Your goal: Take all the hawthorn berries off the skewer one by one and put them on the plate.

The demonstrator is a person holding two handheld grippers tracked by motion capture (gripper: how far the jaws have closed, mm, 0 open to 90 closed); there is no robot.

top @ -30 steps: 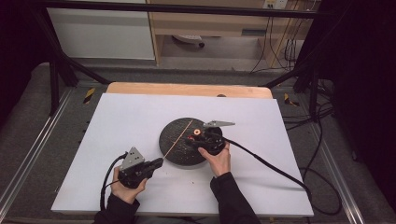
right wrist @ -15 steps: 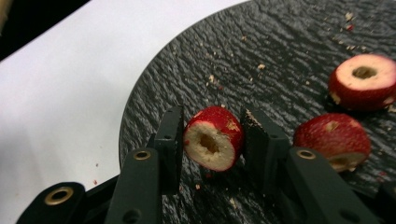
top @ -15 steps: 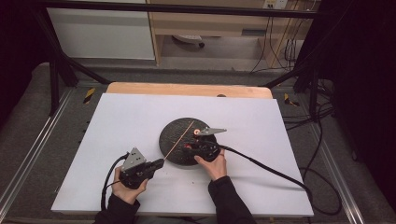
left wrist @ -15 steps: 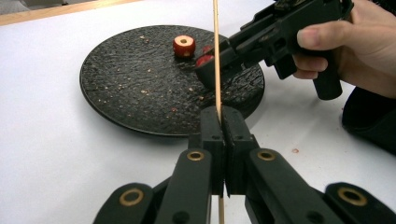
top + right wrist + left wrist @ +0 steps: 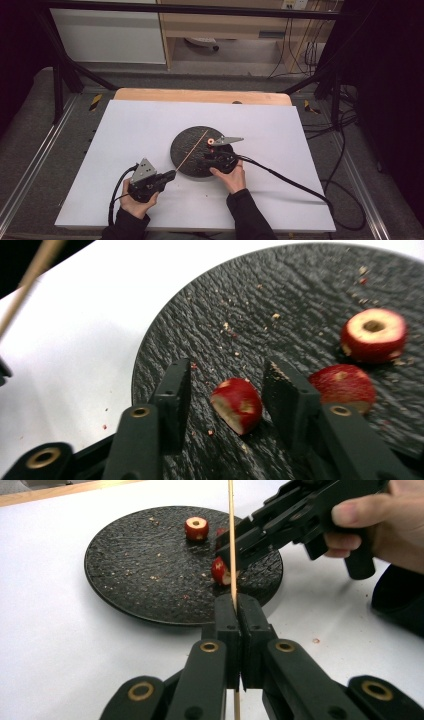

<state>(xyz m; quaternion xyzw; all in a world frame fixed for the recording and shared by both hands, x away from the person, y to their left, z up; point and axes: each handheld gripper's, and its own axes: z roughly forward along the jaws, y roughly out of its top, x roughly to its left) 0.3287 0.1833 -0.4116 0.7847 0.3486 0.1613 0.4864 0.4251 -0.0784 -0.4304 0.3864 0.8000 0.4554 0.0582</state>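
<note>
On the black plate [image 5: 210, 315] at the table's middle | my right gripper [image 5: 227, 390] had just been opening, jaws a little apart around a red fruit piece [image 5: 237, 405], pads off it | my left gripper [image 5: 235, 610] clamped the wooden skewer [image 5: 231, 535], its tip over the plate.

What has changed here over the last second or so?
The right gripper drew back a little toward the person along the black plate, and its jaws have just been opening around a red fruit piece without pressing it. The left gripper stayed put, shut on the wooden skewer.
</note>
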